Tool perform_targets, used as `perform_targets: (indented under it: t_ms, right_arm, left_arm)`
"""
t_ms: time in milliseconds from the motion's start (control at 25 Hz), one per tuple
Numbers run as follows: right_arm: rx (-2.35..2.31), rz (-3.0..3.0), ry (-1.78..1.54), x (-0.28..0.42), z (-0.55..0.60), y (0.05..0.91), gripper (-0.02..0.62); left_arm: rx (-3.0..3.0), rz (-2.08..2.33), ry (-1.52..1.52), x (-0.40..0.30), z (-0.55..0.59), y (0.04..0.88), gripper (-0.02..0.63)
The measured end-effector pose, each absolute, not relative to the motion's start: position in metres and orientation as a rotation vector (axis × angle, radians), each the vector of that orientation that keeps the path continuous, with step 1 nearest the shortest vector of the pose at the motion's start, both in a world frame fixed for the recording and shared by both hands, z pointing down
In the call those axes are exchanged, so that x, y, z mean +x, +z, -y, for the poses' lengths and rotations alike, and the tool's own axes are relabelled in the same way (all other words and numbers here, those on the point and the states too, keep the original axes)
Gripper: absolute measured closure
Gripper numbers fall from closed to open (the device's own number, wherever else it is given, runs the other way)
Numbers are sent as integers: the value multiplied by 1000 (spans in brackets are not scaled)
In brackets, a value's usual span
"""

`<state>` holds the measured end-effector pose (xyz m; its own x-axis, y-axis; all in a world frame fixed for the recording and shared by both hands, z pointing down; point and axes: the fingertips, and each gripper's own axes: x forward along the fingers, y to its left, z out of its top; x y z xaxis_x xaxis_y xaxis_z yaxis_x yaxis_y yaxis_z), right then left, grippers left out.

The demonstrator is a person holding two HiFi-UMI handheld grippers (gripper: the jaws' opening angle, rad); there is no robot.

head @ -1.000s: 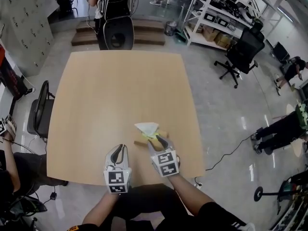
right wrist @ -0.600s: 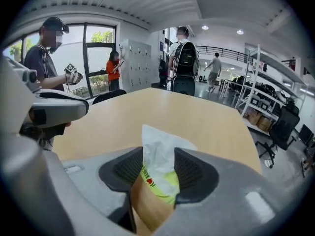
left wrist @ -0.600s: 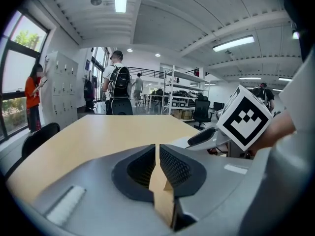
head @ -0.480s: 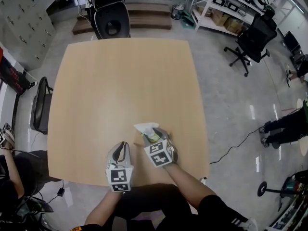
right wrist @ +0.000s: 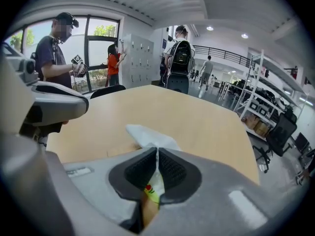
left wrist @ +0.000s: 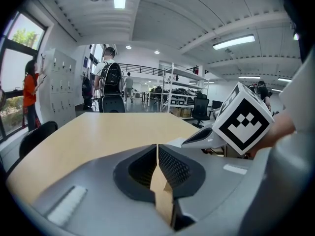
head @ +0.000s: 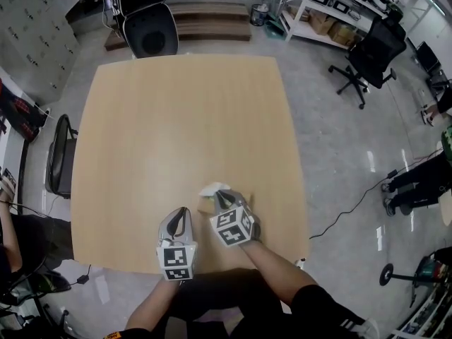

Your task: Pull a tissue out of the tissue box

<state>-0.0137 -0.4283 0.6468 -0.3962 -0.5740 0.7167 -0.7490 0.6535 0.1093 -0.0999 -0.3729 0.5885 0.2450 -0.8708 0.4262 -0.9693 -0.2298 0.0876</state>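
Grab step, by the look of it. The tissue (right wrist: 147,134) is caught low down by the right claw (right wrist: 157,155), whose jaws are closing with the white sheet pressed between the pads. Its loose top is left sticking up past the tips. The box (right wrist: 118,149) is parked close to the desk's (head: 176,119) near edge, mostly hidden under that claw. The left claw (left wrist: 157,154) is clenched on nothing and held just beside the box, on its left; contact can't be made out.

Next up, a steady pull up and away is probably needed. The box isn't pinned by anything, so it could get dragged along unless it's held down first.

The desk is plain pale wood. Around it, a shiny grey floor (head: 339,161), shelves (head: 332,6), office chairs (head: 371,62) and a few people can be seen.
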Motion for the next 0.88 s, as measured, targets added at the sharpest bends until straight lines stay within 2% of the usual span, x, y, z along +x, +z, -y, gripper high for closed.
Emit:
perform_targets:
  t_ms: [520, 880]
  right_arm:
    - [1373, 2279, 271, 12, 414, 545, 594]
    - [1460, 2278, 250, 5, 347, 528, 594]
  left_arm:
    - [2295, 1654, 320, -95, 361, 564, 588]
    - [2385, 1575, 263, -98, 322, 546, 588]
